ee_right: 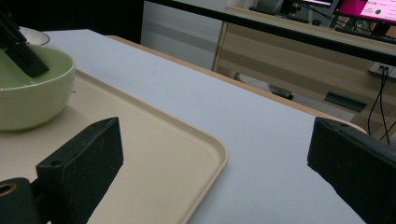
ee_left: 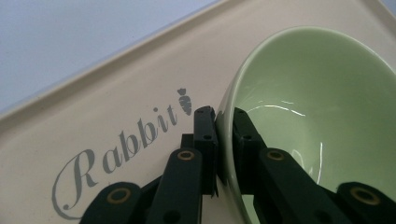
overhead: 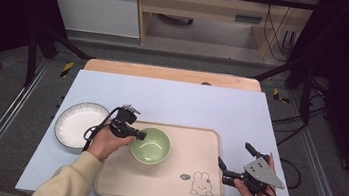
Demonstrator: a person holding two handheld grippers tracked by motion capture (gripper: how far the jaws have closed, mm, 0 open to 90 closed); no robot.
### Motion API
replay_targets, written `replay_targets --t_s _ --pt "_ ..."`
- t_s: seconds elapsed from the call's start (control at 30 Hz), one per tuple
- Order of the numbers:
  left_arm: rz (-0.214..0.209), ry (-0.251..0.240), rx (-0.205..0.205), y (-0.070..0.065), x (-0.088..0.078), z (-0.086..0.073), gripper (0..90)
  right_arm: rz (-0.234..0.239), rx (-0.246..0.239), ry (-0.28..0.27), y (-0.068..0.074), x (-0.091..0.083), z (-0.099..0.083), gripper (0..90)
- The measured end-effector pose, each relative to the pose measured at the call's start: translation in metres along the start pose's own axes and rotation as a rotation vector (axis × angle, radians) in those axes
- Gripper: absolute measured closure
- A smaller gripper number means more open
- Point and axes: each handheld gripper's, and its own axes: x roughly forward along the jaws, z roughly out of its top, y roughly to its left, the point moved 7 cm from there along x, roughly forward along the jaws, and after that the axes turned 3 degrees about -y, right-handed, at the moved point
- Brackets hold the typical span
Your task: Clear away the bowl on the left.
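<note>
- Left gripper [overhead: 138, 135]: clenched on the rim of the green bowl [overhead: 151, 145], one jaw outside the wall and one inside, as the left gripper view confirms; pads press the rim on both faces.
- Green bowl: stands on the beige tray [overhead: 201, 192], in the tray's left half toward its far edge, beside the "Rabbit" lettering [ee_left: 116, 149]. Whether its base is lifted off the tray cannot be told.
- Right gripper [overhead: 232, 161]: released, jaws wide apart with nothing between them, held over the tray's right edge near the bench's near right corner, well apart from the bowl.
- White plate [overhead: 78, 124]: rests on the bench just beyond the tray's left edge, close to the left hand.
- Judgement, step in hand: the bowl is gripped for a move, likely a lift off the tray.
- Recommendation: a thin-rim pinch on a glazed wall may slip or let the bowl swing. Keep the clamp firm, raise straight up before travelling sideways, and hold the rim level.
- Recommendation: clear the tray's raised lip and the plate's edge with margin; set down flat before releasing.
</note>
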Motion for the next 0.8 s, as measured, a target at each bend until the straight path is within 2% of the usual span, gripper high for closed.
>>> replay_targets --t_s 0.3,0.37,0.4,0.53,0.7,0.8 --pt "-0.018 0.005 0.013 -0.0056 0.0066 -0.0011 83.4 0.004 -0.002 0.000 0.0008 -0.0002 0.0003 3.6" --pt "-0.015 0.005 0.001 -0.0068 0.0071 -0.0015 83.4 0.003 -0.001 0.000 0.0005 -0.0001 0.0001 3.6" --pt "-0.017 0.006 0.019 -0.0060 0.0072 -0.0014 83.4 0.003 -0.001 0.000 0.0003 -0.0001 0.0000 3.6" --pt "-0.009 0.003 0.031 -0.0069 0.0071 -0.0019 83.5 0.004 -0.001 0.001 0.0007 -0.0002 0.0000 3.6" --pt "0.000 -0.023 0.058 -0.0075 0.0076 -0.0028 83.2 0.006 -0.004 0.003 0.0013 0.0006 -0.0006 3.6" --pt "0.010 -0.036 0.097 -0.0087 0.0072 -0.0033 80.0 0.007 -0.001 0.007 0.0013 0.0008 -0.0012 3.6"
